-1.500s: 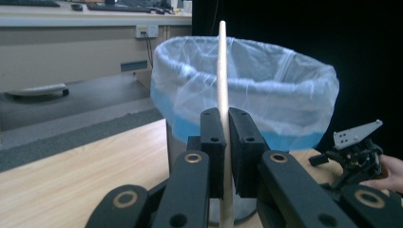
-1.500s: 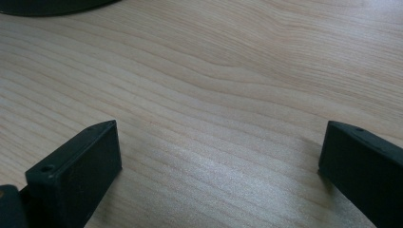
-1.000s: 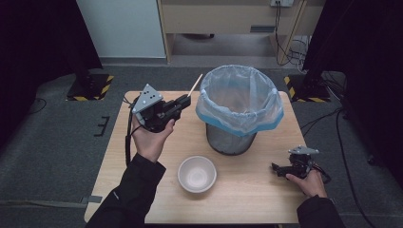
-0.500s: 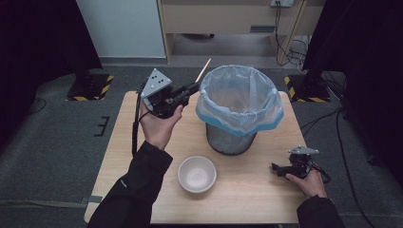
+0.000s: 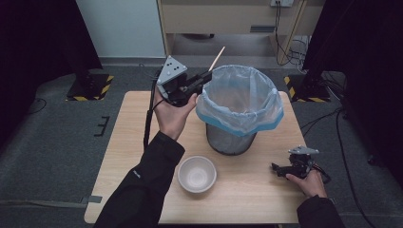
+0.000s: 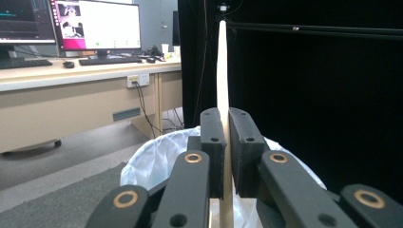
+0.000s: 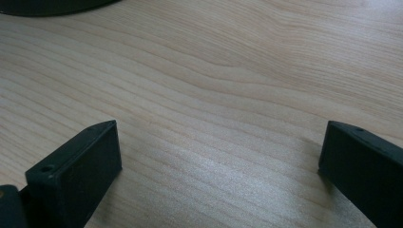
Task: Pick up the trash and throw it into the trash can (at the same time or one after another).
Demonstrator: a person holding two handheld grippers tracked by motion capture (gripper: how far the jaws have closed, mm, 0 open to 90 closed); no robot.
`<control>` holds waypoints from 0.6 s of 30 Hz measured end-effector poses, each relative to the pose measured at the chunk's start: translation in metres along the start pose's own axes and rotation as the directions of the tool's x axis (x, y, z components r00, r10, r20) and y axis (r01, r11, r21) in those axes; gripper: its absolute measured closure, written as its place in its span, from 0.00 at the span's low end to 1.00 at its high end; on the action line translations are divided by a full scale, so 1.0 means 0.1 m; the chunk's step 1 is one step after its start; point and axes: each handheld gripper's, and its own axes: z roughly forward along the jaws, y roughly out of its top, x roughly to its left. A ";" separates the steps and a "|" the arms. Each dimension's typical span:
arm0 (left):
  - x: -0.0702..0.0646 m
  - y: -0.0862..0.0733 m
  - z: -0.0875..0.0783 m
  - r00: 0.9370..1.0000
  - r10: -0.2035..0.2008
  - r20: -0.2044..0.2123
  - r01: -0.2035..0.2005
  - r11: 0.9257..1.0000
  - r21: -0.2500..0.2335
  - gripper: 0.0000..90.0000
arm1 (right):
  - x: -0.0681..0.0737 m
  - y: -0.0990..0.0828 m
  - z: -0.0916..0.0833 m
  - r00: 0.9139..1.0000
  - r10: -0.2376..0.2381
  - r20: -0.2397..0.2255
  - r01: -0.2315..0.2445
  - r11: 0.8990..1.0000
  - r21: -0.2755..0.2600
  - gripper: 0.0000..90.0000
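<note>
on the left of the high view, the left gripper (image 5: 202, 80) is up off the wooden table (image 5: 128, 137), held beside the near-left rim of the mesh waste bin (image 5: 233, 137) with its pale blue bag liner (image 5: 240, 102). its jaws are clamped on a thin wooden stick (image 5: 217, 56), which pokes up and away past the bin's rim. the left gripper view (image 6: 224, 152) gives what the high view can't: the two black pads pinched tight on the stick (image 6: 222, 71), its pale tapered end rising straight up the frame, the liner (image 6: 157, 161) just beyond, and a desk with monitors (image 6: 95, 23) further back. in the middle of the high view, a white bowl (image 5: 196, 174) sits on the near part of the table, in front of the bin. over on the right, the right gripper (image 5: 280, 169) rests low on the table by the near-right edge, too small there to read its jaws. the right gripper view (image 7: 218, 166) settles it: both jaws stand wide apart over bare wood grain (image 7: 214, 85), nothing between them.
</note>
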 end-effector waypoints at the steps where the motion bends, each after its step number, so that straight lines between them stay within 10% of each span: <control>1: -0.01 0.01 0.02 1.000 0.007 0.000 -0.007 1.000 0.002 0.95 | 0.00 0.00 0.00 1.000 0.000 0.000 0.000 1.000 0.000 0.01; 18: -0.09 0.16 0.37 1.000 0.010 0.019 -0.010 1.000 -0.013 0.95 | 0.00 0.00 0.00 1.000 -0.002 0.001 0.002 1.000 -0.001 0.01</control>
